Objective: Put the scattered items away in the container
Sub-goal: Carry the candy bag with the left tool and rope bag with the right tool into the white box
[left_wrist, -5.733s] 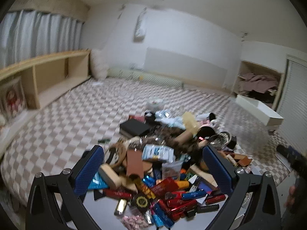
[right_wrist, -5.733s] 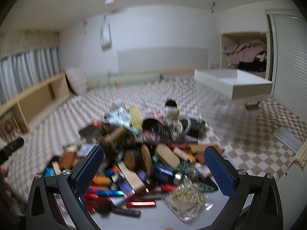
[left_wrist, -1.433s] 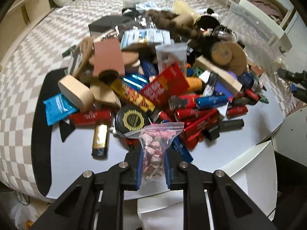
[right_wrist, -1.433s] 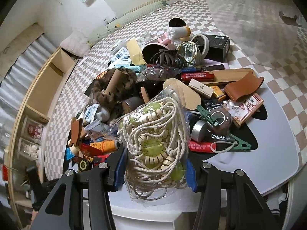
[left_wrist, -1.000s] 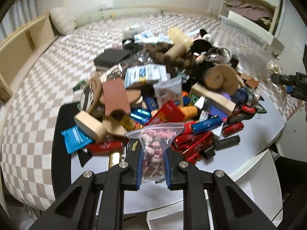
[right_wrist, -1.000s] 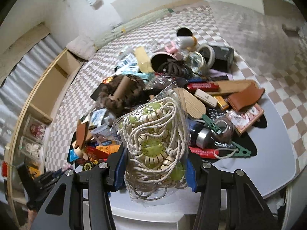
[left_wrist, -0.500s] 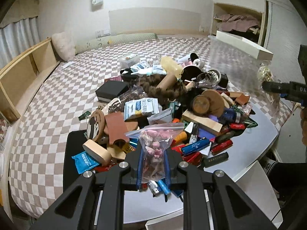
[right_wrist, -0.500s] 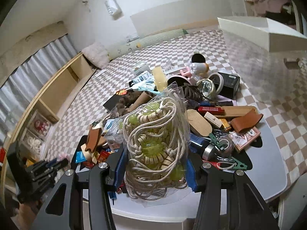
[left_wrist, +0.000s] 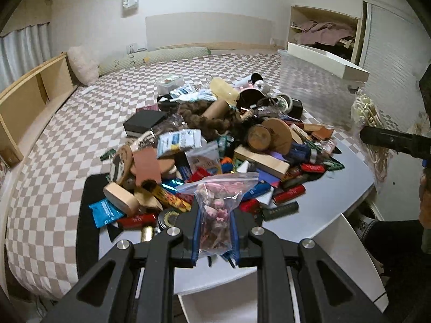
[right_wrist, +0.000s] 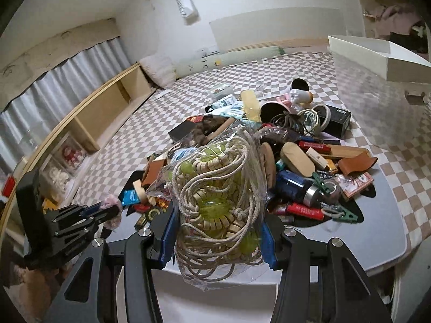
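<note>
A heap of scattered items (left_wrist: 215,140) covers a white table (left_wrist: 323,204). My left gripper (left_wrist: 215,232) is shut on a zip bag of pink pieces (left_wrist: 216,207), held above the table's near edge. My right gripper (right_wrist: 216,239) is shut on a clear bag of cream rope and green beads (right_wrist: 218,202), also lifted off the table. In the left wrist view the right gripper (left_wrist: 390,140) shows at the right edge with the rope bag (left_wrist: 369,115) hanging from it. The left gripper (right_wrist: 80,215) shows at the left in the right wrist view. A white box (left_wrist: 350,258) sits below the near table edge.
The table stands on a brown and white checkered surface (left_wrist: 54,188). A wooden shelf unit (left_wrist: 27,102) runs along the left. A white drawer-like tray (left_wrist: 328,59) juts out at the back right. A person's hand (left_wrist: 424,202) is at the right edge.
Both grippers, open over the heap earlier, are shut on their bags. Over the last second both rose and drew back from the table, bags still held.
</note>
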`<action>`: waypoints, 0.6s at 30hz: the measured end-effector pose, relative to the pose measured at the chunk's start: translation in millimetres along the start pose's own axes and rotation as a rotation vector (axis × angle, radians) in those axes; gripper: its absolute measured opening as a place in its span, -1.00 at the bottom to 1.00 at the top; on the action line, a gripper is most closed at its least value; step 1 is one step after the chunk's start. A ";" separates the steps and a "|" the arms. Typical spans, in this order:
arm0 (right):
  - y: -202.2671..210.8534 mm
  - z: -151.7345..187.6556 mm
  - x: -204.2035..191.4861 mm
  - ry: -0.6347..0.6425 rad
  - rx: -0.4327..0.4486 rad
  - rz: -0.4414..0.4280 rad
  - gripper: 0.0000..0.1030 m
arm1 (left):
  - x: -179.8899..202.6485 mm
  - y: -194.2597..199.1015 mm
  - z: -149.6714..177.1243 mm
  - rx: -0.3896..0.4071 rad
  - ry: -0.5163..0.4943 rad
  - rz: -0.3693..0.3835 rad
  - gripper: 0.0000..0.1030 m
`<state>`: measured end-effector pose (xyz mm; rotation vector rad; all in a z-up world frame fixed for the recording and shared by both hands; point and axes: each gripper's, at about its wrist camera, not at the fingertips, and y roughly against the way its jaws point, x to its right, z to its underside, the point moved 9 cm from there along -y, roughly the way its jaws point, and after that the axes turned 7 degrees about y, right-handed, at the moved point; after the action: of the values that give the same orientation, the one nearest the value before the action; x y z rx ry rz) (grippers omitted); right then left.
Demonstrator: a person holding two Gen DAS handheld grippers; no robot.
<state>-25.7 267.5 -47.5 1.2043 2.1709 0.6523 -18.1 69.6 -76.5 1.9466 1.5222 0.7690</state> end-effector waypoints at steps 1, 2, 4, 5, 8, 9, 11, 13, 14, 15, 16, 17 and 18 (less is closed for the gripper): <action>1.1 3.4 -2.3 0.005 -0.002 0.000 0.02 | 1.5 0.8 3.8 -0.003 0.002 0.003 -0.64; 1.9 6.3 -3.9 0.007 -0.003 -0.001 0.02 | 3.1 1.6 7.5 -0.007 0.004 0.005 -0.64; 3.7 12.2 -7.7 0.012 -0.007 -0.004 0.02 | 5.0 3.3 13.6 -0.011 0.008 0.006 -0.64; 4.6 15.1 -9.8 0.014 -0.008 -0.007 0.02 | 5.9 4.6 16.6 -0.011 0.009 0.005 -0.64; 7.1 24.4 -15.6 0.019 -0.016 -0.015 0.02 | 9.7 9.0 24.7 -0.011 0.008 0.001 -0.64; 7.9 27.7 -17.5 0.020 -0.019 -0.018 0.02 | 11.0 10.5 27.3 -0.010 0.007 0.000 -0.64; 9.4 35.6 -22.0 0.025 -0.026 -0.019 0.02 | 14.6 14.3 33.8 -0.010 0.003 -0.001 -0.64; 10.9 42.6 -25.6 0.026 -0.032 -0.021 0.02 | 18.4 17.7 40.7 -0.011 0.000 0.002 -0.64; 12.0 45.9 -27.4 0.024 -0.034 -0.023 0.02 | 20.2 19.4 44.4 -0.012 0.000 0.003 -0.64; 13.1 49.4 -30.6 0.031 -0.042 -0.043 0.02 | 21.5 20.8 48.2 -0.013 0.001 0.004 -0.64; 14.6 53.5 -33.7 0.036 -0.049 -0.059 0.02 | 22.7 22.0 52.2 -0.016 0.003 0.005 -0.64; 16.1 57.2 -35.3 0.035 -0.051 -0.061 0.02 | 23.6 22.7 56.4 -0.021 0.007 0.007 -0.64; 17.2 60.2 -36.6 0.034 -0.052 -0.062 0.02 | 24.3 23.3 60.5 -0.026 0.011 0.008 -0.64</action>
<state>41.3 252.4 -70.9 1.1022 2.1961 0.7037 45.8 84.0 -98.7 1.9339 1.5042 0.8003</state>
